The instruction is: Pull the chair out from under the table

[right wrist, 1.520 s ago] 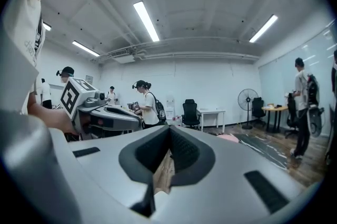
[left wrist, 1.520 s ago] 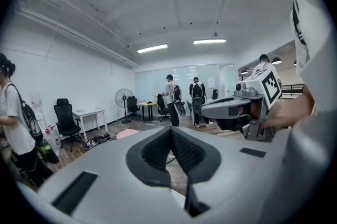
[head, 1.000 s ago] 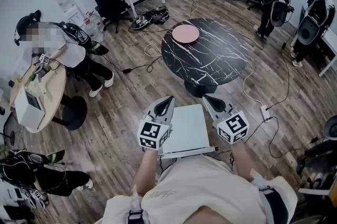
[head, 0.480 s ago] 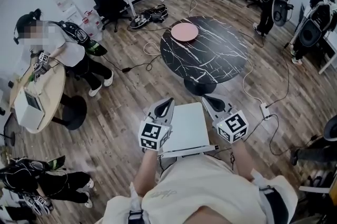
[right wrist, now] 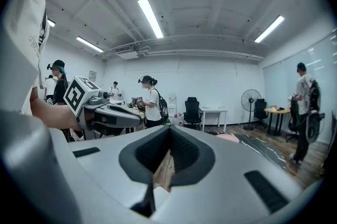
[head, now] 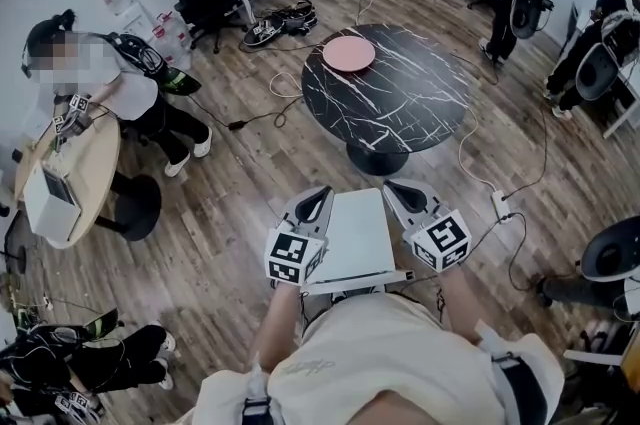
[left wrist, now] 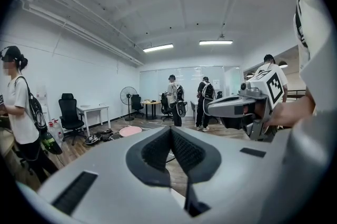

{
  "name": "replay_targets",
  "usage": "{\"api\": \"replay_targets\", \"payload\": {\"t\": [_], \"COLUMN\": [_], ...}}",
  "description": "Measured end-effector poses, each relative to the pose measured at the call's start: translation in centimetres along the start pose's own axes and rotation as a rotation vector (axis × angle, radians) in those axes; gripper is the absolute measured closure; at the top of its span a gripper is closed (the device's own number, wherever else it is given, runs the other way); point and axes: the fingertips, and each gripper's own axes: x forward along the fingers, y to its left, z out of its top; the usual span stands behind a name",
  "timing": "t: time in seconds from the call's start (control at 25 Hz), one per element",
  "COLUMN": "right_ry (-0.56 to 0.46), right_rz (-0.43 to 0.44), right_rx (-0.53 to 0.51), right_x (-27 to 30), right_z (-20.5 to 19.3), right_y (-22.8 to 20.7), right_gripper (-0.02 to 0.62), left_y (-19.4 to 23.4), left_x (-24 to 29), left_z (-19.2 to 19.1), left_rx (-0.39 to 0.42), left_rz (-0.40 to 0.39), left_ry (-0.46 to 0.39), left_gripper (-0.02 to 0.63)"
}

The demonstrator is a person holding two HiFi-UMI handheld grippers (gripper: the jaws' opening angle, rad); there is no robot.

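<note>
The chair (head: 350, 238) stands on the wood floor (head: 230, 213) directly in front of the person. Its white seat faces up and its back rail is at the near edge, against the person's body. The chair is clear of the round black bench (head: 400, 103); a strip of floor shows between the seat's far edge and the bench pedestal.

The left gripper (head: 320, 195) is just beside the seat's left edge. Its fingers are clenched together with nothing between them. The right gripper (head: 394, 188) is just beside the seat's right edge. Its fingers are likewise clenched and empty. Both grippers point roughly level, away from the person and toward the bench. Whether either gripper body touches the seat cannot be told.

A pink plate (head: 349, 53) lies on the far side of the bench top. A white power strip (head: 497, 205) with its cable lies on the floor to the right of the chair.
</note>
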Motion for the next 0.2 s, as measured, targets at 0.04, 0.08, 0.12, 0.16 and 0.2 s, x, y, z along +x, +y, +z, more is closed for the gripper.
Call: {"api": "replay_targets", "payload": {"t": [0.04, 0.08, 0.12, 0.16, 0.2], "right_ry": [0.000, 0.000, 0.000, 0.001, 0.002], "right_rz": [0.001, 0.003, 0.004, 0.005, 0.007], "right_rx": [0.001, 0.000, -0.003, -0.007, -0.012], "right_x": [0.00, 0.03, 0.10, 0.20, 0.29], "right_z": [-0.05, -0.06, -0.04, 0.01, 0.05], "right_y": [0.04, 0.05, 0.05, 0.03, 0.00], "right_gripper": [0.591, 0.591, 0.589, 0.589, 0.591], "left_y": [0.00, 0.05, 0.13, 0.21, 0.28], "left_x": [-0.01, 0.01, 0.03, 0.06, 0.09], "left_z": [-0.03, 0.02, 0.13, 0.26, 0.39], "left_rx": [0.000, 0.001, 0.004, 0.006, 0.009], "left_rz": [0.000, 0.001, 0.003, 0.004, 0.004], "left_ry": [-0.001, -0.003, -0.007, -0.010, -0.013], "left_gripper": [0.589, 0.589, 0.589, 0.588, 0.588]}}
